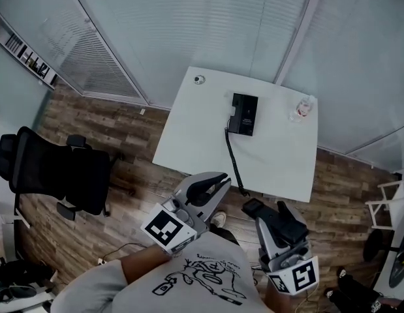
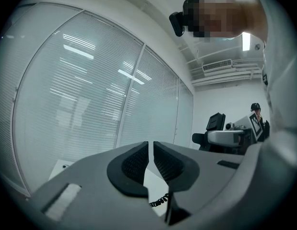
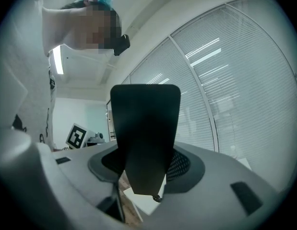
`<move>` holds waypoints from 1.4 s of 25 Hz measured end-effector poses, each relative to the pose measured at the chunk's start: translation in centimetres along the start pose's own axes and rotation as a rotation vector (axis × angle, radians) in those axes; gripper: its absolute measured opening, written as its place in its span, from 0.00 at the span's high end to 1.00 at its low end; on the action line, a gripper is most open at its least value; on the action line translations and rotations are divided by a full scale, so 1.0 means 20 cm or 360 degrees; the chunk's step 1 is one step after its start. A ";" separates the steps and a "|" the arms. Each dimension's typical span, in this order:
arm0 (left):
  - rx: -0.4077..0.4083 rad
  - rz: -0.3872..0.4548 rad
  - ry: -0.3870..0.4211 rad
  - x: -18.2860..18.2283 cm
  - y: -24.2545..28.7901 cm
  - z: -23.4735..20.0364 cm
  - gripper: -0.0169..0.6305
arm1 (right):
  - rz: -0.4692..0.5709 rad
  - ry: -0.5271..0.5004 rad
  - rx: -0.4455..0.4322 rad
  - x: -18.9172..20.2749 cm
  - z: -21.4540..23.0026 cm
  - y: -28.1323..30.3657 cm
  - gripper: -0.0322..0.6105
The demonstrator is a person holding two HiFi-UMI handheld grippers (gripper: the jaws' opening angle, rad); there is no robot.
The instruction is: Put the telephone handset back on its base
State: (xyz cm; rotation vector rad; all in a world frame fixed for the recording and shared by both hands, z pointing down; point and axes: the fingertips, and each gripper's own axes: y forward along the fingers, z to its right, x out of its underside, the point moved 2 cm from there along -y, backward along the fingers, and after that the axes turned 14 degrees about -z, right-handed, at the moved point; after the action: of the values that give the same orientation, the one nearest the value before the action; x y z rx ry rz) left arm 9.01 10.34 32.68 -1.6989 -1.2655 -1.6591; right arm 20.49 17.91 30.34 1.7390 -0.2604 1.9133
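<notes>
Handset (image 3: 146, 128): black, gripped between the jaws of the right gripper (image 3: 146, 169), off the table and above the floor, just short of the table's near edge.
Handset axis: in the right gripper view its long axis stands upright across the jaws, with the broad end up and the narrower end, where the cord joins, down.
Handset in head view: a dark end (image 1: 257, 208) sticks out of the right gripper (image 1: 270, 217) toward the table.
Right gripper: jaws spread wide and clamped on the handset's sides.
Cord (image 1: 233, 158): black and coiled, running from the base over the table's near edge to the handset.
Base (image 1: 243, 114): black, lying flat toward the far middle of the table, with its long side running away from the person and its cradle bare.
Left gripper (image 1: 218, 181): clenched on nothing, pads nearly touching (image 2: 150, 162); it is held beside the right gripper, also short of the table.
Table (image 1: 188, 135): white and rectangular, set against the glass wall, with a small round fitting (image 1: 199, 79) at its far left corner and a small clear item (image 1: 303, 108) at far right.
Room: wood-plank floor (image 1: 130, 129), glass walls with closed blinds (image 1: 188, 25), and a black office chair (image 1: 55, 171) well to the left of the table.
</notes>
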 end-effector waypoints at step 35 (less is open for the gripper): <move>0.0497 -0.0152 0.0022 0.17 0.58 -1.04 0.76 | -0.0224 0.0137 0.0175 -0.08 0.42 1.07 0.64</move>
State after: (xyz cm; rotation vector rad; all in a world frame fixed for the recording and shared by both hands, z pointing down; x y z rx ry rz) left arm 7.14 -11.39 42.83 -1.4571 -1.5294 -1.4311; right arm 16.99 -4.54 34.60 1.6913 -0.0012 1.9250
